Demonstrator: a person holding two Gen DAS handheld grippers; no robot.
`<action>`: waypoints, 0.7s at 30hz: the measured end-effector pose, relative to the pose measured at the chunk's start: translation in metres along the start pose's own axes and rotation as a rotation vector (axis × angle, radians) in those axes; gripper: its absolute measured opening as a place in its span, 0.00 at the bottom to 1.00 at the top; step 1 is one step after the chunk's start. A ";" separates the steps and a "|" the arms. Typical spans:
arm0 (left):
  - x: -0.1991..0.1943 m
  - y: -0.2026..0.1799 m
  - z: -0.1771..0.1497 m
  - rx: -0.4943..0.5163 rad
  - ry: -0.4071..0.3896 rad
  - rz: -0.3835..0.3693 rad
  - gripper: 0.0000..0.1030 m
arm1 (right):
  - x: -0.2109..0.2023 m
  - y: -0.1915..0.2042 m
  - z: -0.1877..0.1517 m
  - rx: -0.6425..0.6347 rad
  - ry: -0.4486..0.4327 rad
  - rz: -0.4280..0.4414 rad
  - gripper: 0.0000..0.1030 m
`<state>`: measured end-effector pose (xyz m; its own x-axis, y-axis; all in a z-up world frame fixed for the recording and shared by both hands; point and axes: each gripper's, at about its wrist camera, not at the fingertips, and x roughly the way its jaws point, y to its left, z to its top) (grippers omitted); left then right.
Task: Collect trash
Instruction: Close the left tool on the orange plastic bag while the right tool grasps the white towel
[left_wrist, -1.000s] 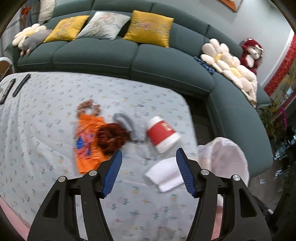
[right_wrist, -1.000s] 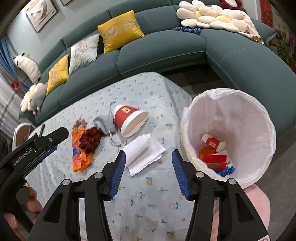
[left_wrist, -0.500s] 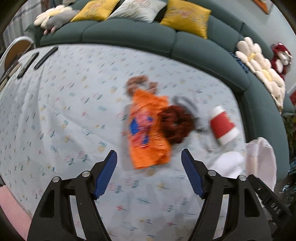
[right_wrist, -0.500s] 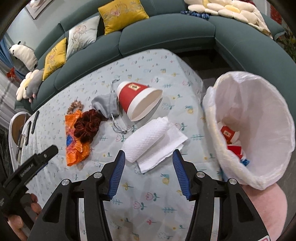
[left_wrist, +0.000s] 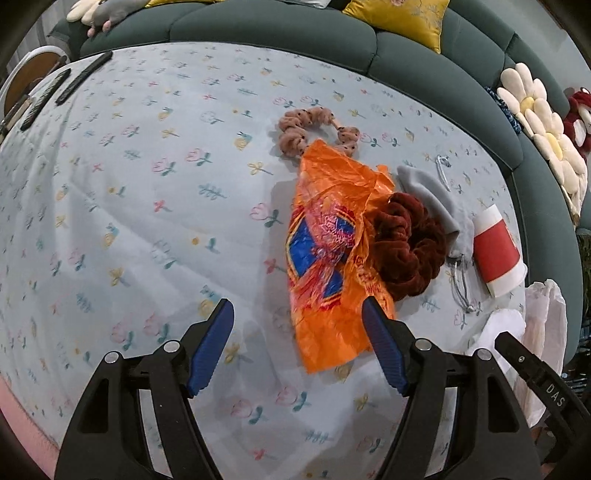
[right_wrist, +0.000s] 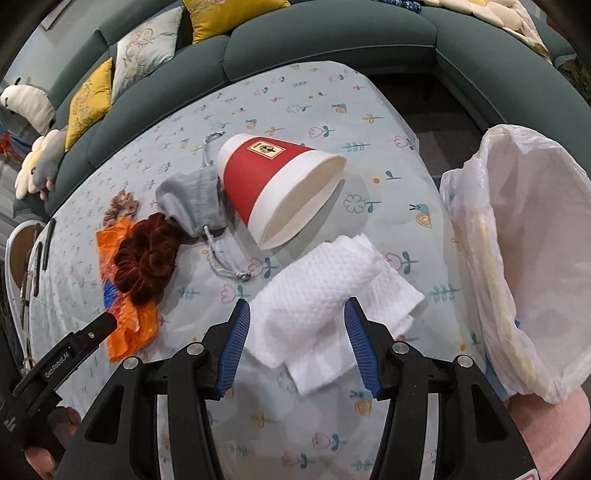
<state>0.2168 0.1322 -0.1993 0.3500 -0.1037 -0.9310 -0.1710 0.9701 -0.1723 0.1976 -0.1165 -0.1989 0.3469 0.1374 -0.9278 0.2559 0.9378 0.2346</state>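
Both approaches are under way: the left tool (left_wrist: 297, 343), spread wide and empty, straddles the orange wrapper (left_wrist: 328, 258), the right tool (right_wrist: 295, 343) brackets the white napkin (right_wrist: 325, 291) ungripped (bin (right_wrist: 517, 258) at three o'clock), each apparently needing a descent and squeeze.

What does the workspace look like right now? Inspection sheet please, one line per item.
Surface: table under a floral cloth.
Job's things: orange wrapper, red paper cup on its side, white paper towel, lined bin at the table's edge.
Clutter: maroon scrunchie on the wrapper, grey pouch, pink scrunchie, remotes.
Grippers: left gripper open over the wrapper's near end; right gripper open, astride the towel.
Cables: nothing seen.
Surroundings: green sofa, cushions.
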 end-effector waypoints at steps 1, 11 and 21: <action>0.003 -0.001 0.002 -0.002 0.005 -0.003 0.66 | 0.003 0.000 0.001 0.002 0.005 -0.004 0.50; 0.017 -0.014 0.007 0.020 0.037 -0.020 0.32 | 0.020 0.008 -0.002 -0.019 0.020 -0.029 0.47; 0.005 -0.019 -0.005 0.041 0.020 -0.018 0.04 | 0.017 0.022 -0.012 -0.056 0.051 0.034 0.11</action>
<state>0.2167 0.1124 -0.2023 0.3344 -0.1247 -0.9341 -0.1270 0.9762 -0.1758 0.1982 -0.0898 -0.2133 0.3081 0.1846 -0.9333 0.1935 0.9483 0.2514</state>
